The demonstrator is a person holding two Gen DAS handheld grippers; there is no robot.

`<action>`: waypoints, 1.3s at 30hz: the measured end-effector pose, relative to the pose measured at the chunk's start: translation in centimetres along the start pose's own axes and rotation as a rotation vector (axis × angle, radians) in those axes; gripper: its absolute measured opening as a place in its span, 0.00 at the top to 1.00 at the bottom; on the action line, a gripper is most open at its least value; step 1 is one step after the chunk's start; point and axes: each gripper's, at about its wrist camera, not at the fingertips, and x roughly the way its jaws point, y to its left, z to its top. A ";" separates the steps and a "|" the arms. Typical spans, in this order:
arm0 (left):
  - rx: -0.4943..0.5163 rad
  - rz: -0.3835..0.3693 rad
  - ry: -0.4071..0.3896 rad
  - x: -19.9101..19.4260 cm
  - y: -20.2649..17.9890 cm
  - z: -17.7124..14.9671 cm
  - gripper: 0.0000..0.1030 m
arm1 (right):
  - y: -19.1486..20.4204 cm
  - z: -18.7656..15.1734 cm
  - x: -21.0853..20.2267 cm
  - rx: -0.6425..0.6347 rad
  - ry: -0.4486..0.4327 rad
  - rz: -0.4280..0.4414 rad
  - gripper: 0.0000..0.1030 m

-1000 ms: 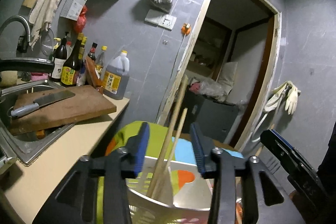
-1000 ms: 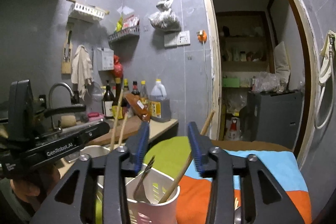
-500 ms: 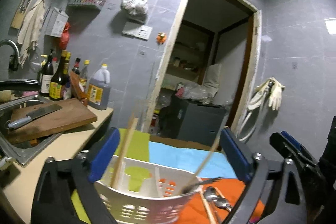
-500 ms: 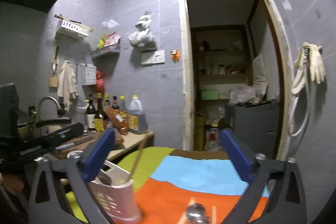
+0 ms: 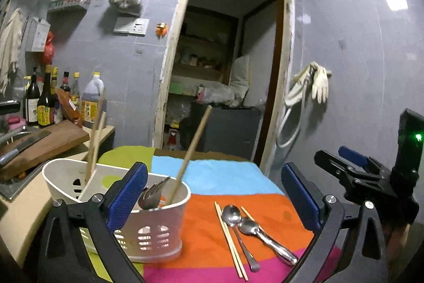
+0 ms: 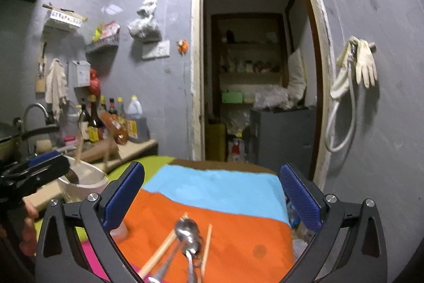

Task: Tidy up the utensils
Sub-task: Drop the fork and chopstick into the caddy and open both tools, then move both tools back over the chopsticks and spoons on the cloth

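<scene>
Both claws stand wide open with nothing in them: my left claw [image 5: 214, 192] hangs over the near rim of the caddy [image 5: 148, 227], my right claw [image 6: 212, 195] over the loose pieces on the cloth [image 6: 238, 235].

Left to sort, lying together on the orange band just right of the caddy: two spoons [image 5: 246, 224], their bowls touching, and some chopsticks [image 5: 230, 238] — one pair lies along the spoons' left side, and another stick pokes out from behind them. In the right view they are blurred, so I trust the left one.

The spoons are polished steel, thin-handled and stiff; I judge them light but slippery, and flat against soft cloth, so hard to get a pad under. I would take one across the handle near its middle, where it is narrow. The chopsticks look like pale wood or bamboo — light, rigid, with more grip (though the pair may roll apart if pinched off-centre).

The caddy is white plastic with slotted sides and a divider. It already holds a fork [image 5: 155, 194] and a wooden handle [image 5: 190, 155] in the near part, and two chopsticks [image 5: 95, 145] in the far one.
</scene>
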 end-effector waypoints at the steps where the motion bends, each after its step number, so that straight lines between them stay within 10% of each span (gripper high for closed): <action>1: 0.013 0.003 -0.002 0.0 -0.4 -0.2 0.04 | -0.4 -0.3 0.1 0.000 0.016 -0.005 0.00; 13: 0.109 0.051 -0.003 2.0 -1.6 -1.4 0.04 | -3.2 -2.8 1.7 0.064 0.152 -0.011 0.00; 39: 0.150 -0.113 -0.043 -0.8 -5.4 -2.1 0.04 | -4.8 -3.9 2.1 0.052 0.205 -0.035 0.00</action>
